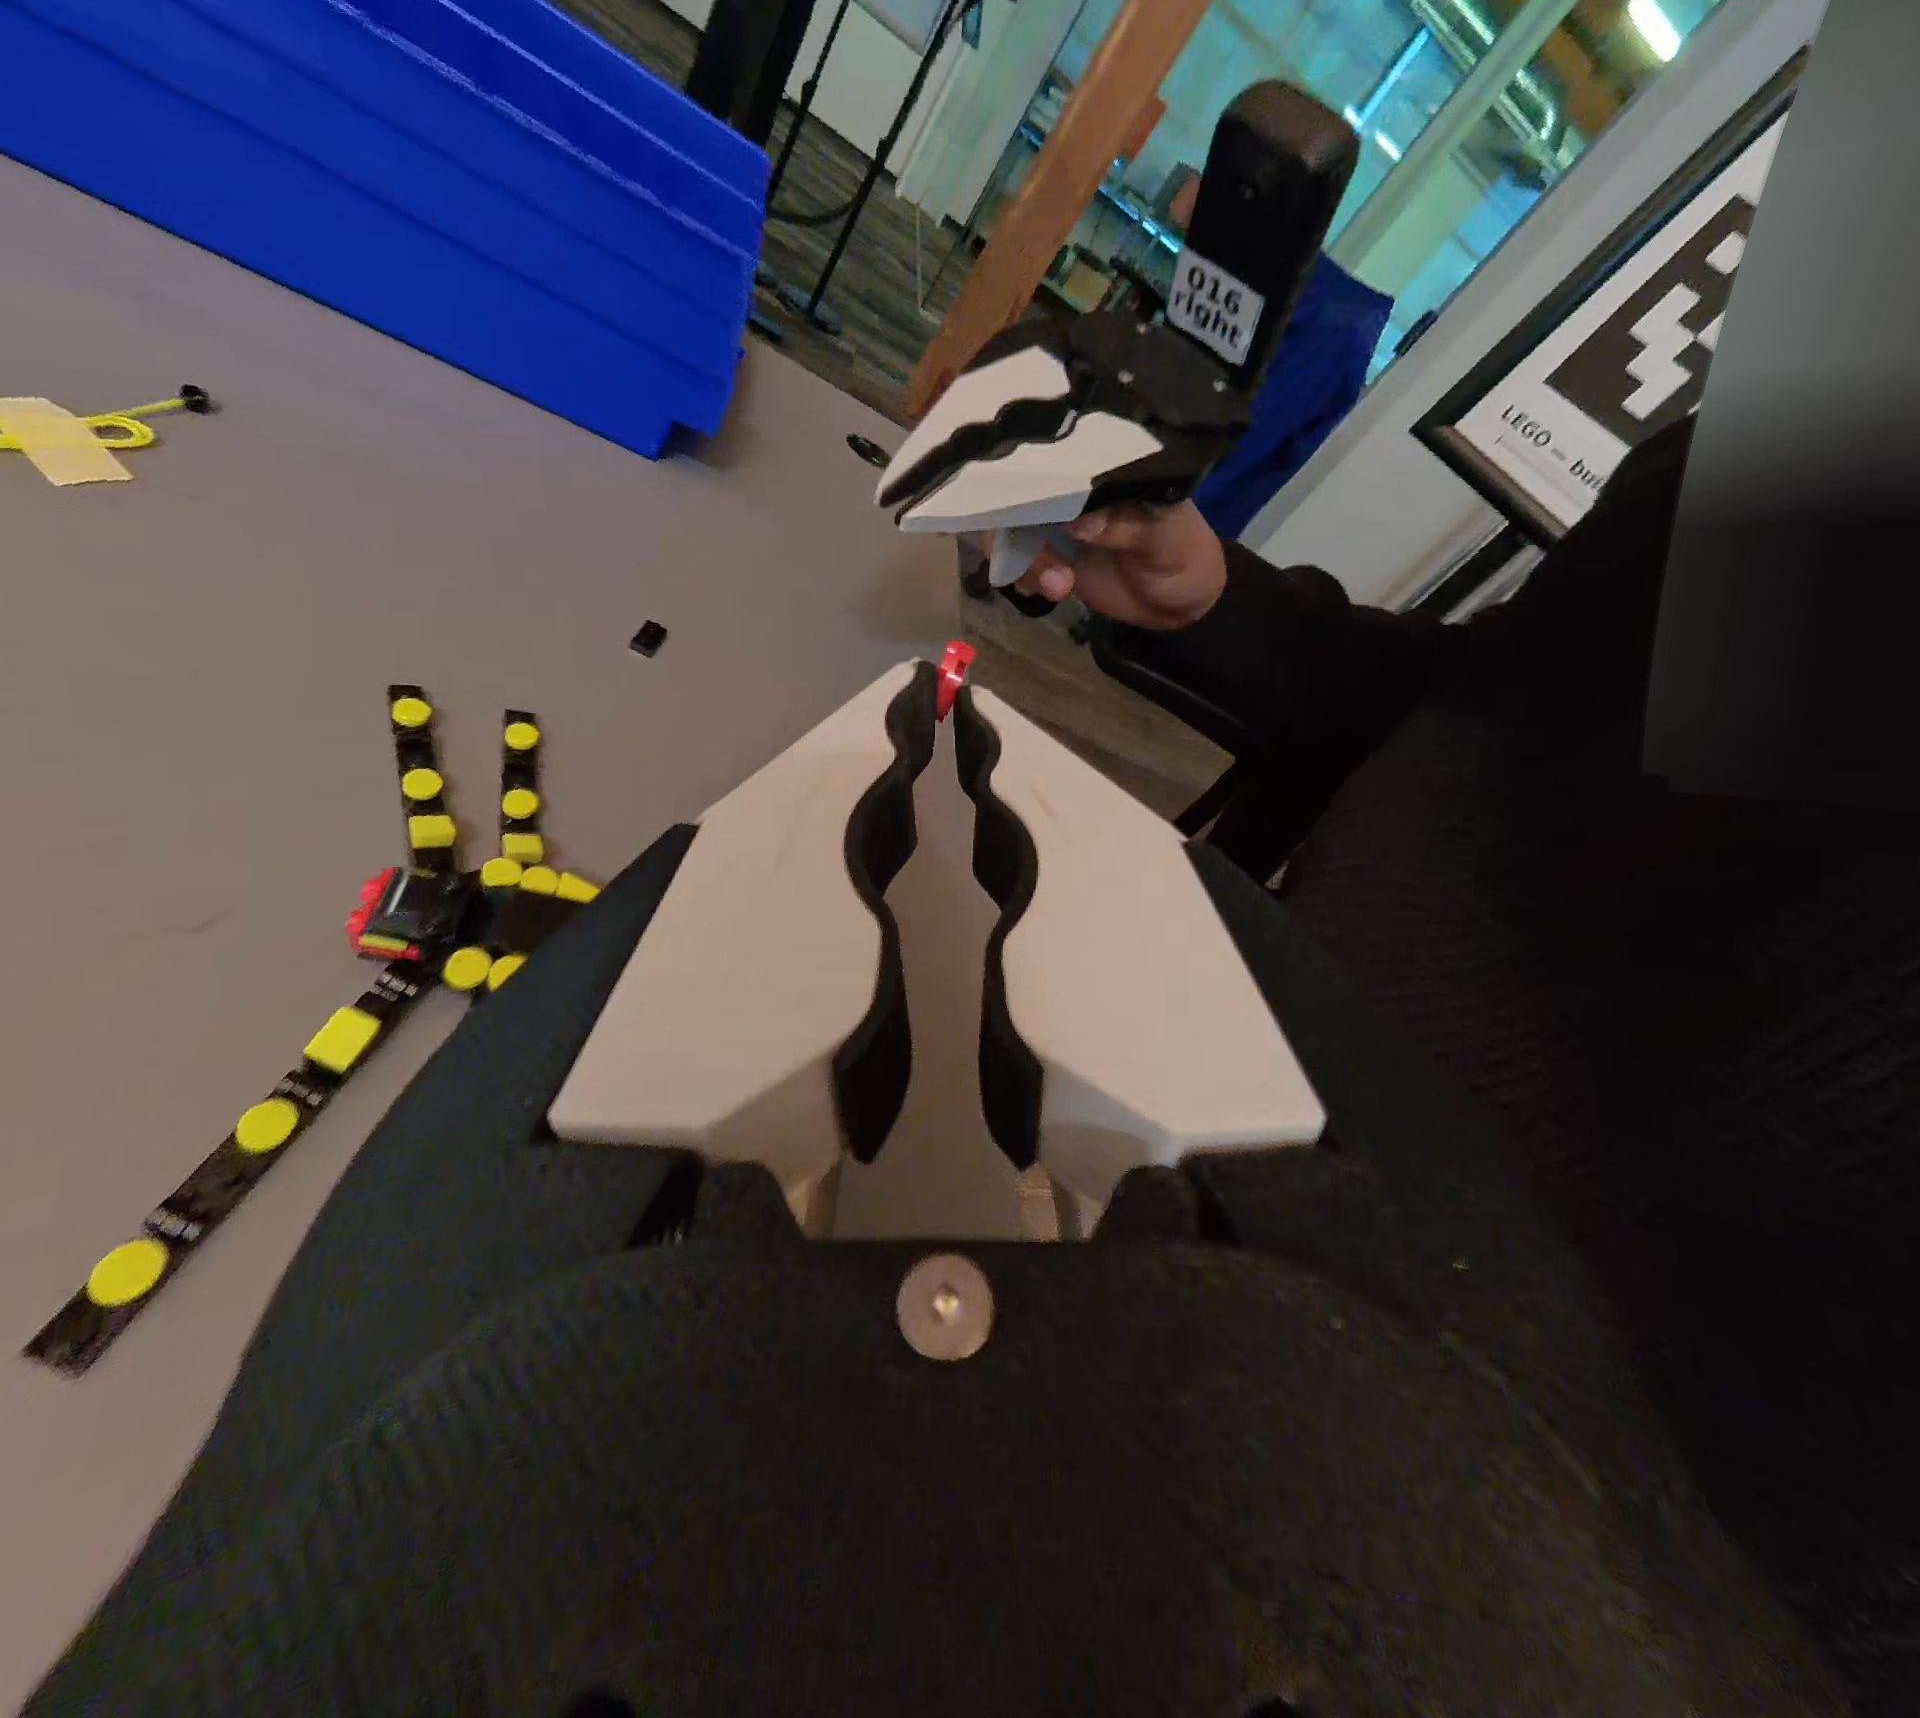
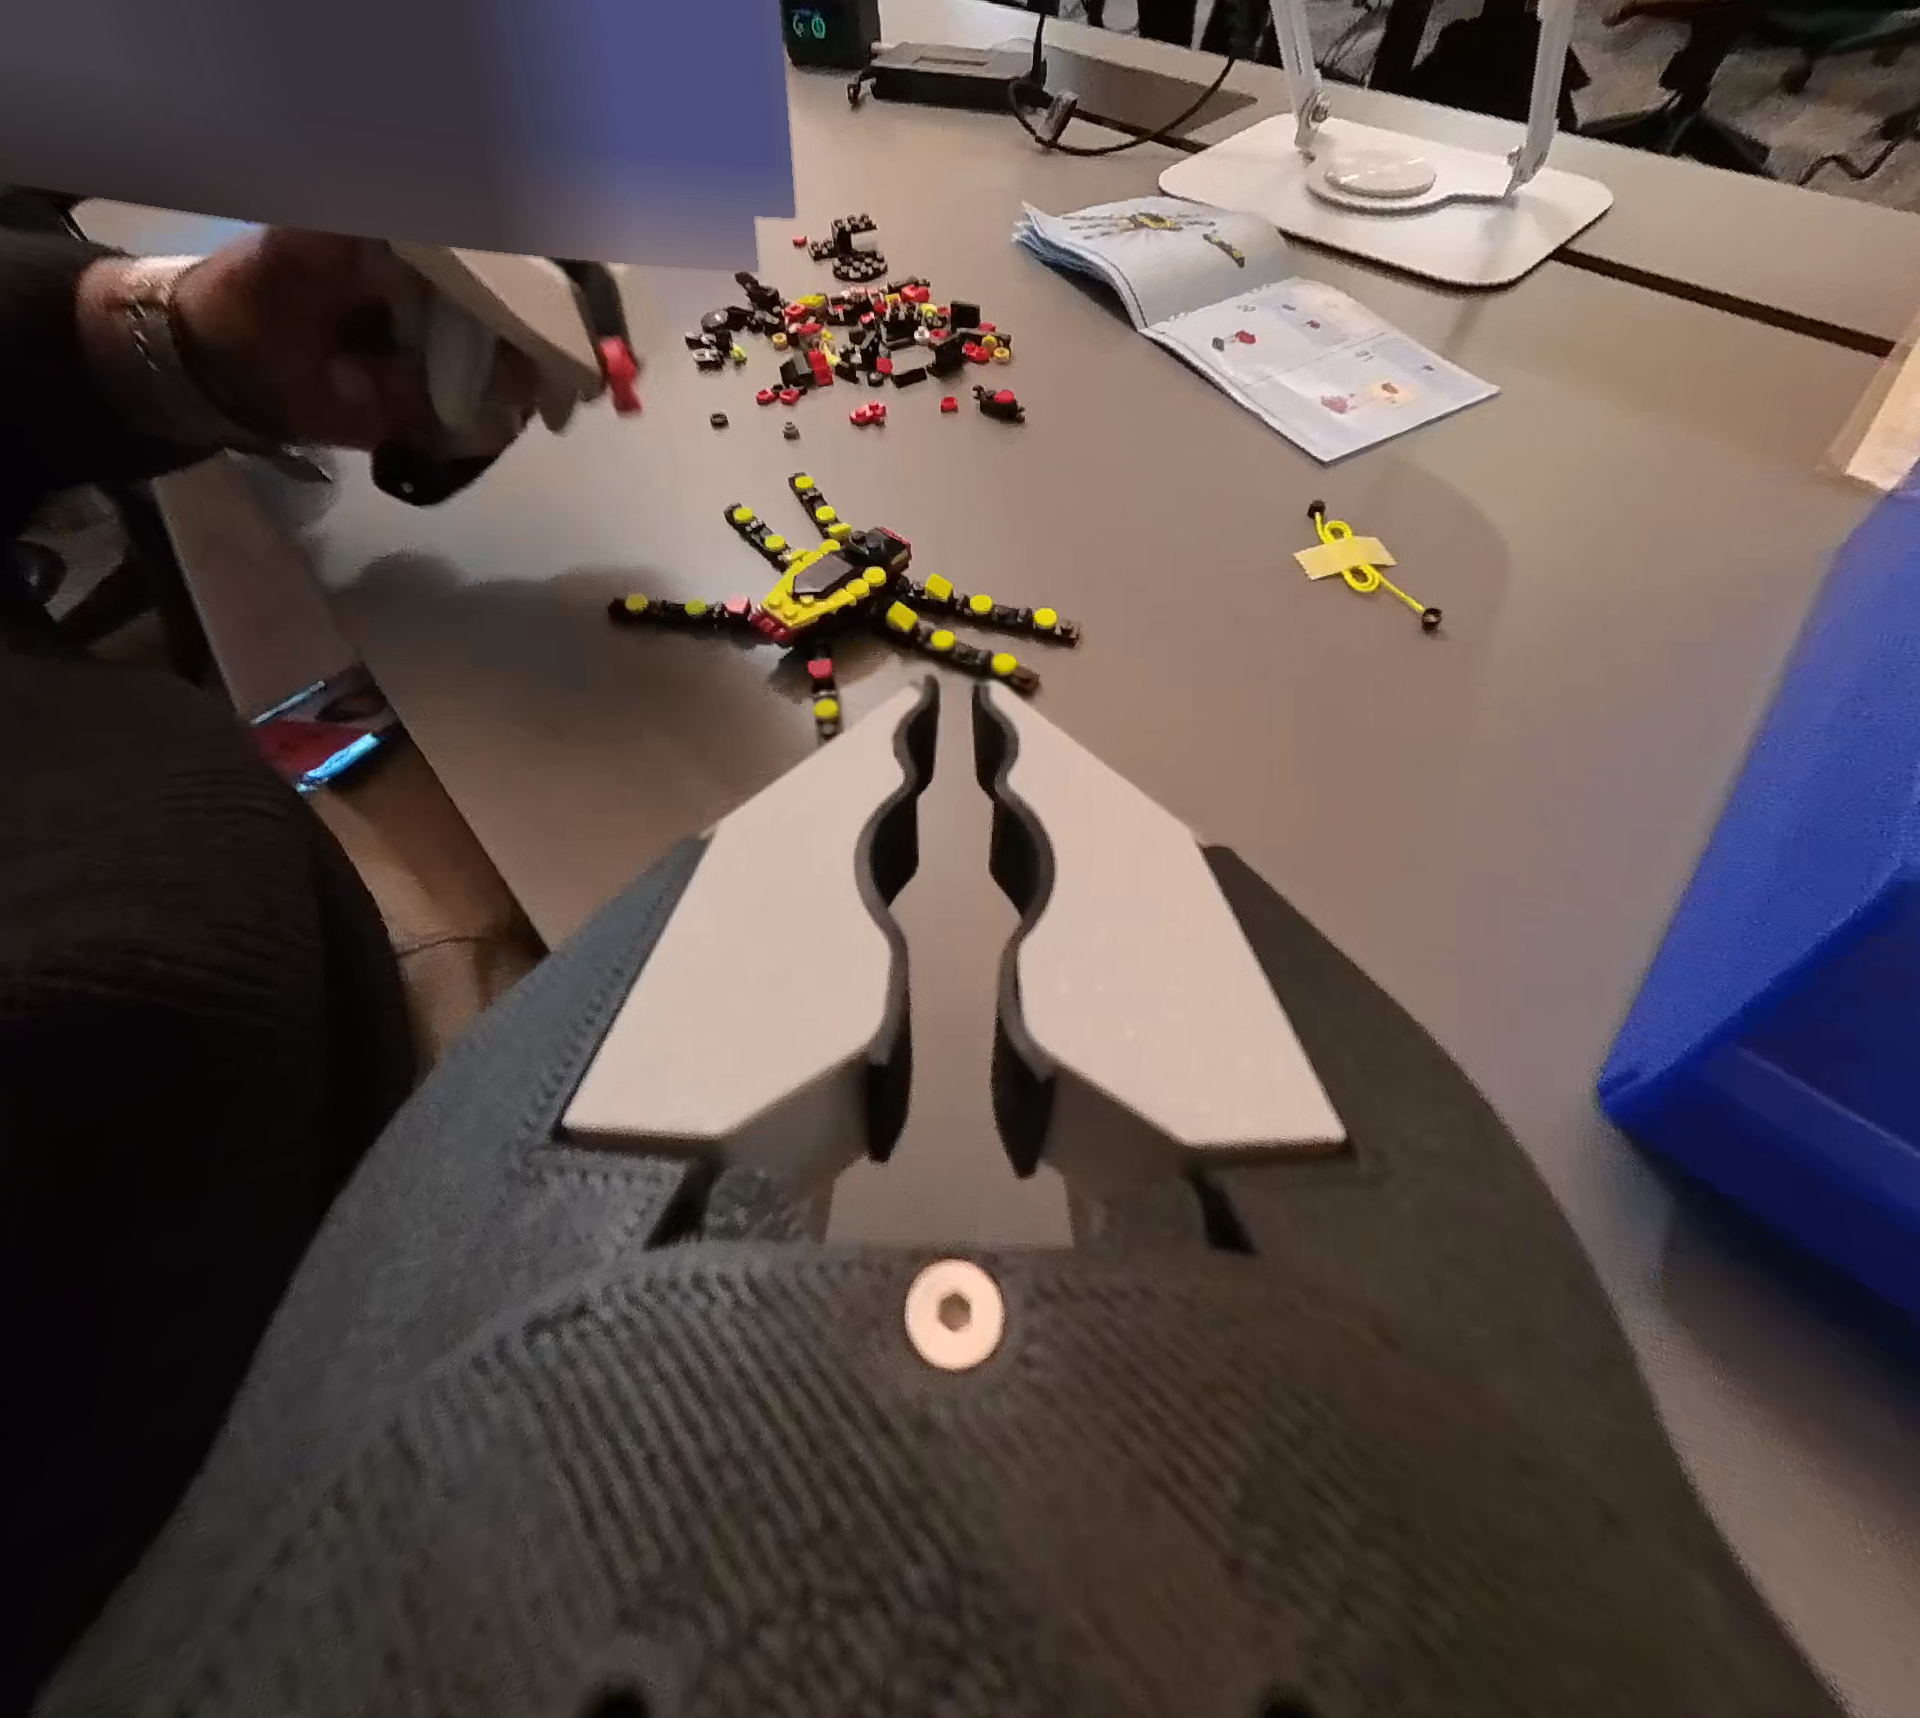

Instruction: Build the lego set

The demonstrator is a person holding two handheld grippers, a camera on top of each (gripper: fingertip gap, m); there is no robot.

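Observation:
My left gripper (image 1: 943, 700) is shut on a small red lego piece (image 1: 953, 671) at its fingertips, held above the table's edge. It also shows in the right wrist view (image 2: 597, 359) with the red piece (image 2: 621, 380). The black and yellow spider-like model (image 2: 831, 593) lies flat on the grey table; it is at the lower left in the left wrist view (image 1: 416, 915). My right gripper (image 2: 954, 689) hovers just in front of the model, empty, jaws nearly closed with a narrow gap. It shows raised in the left wrist view (image 1: 902, 502).
A pile of loose red, black and yellow pieces (image 2: 862, 338) lies beyond the model. An open instruction booklet (image 2: 1268, 328) and a metal stand (image 2: 1392, 193) are behind it. A blue bin (image 2: 1787, 993) is at the right. A taped yellow string (image 2: 1351, 567) and a stray black piece (image 1: 647, 638) lie on the table. My hands' fingertips stand some 11 centimeters from each other.

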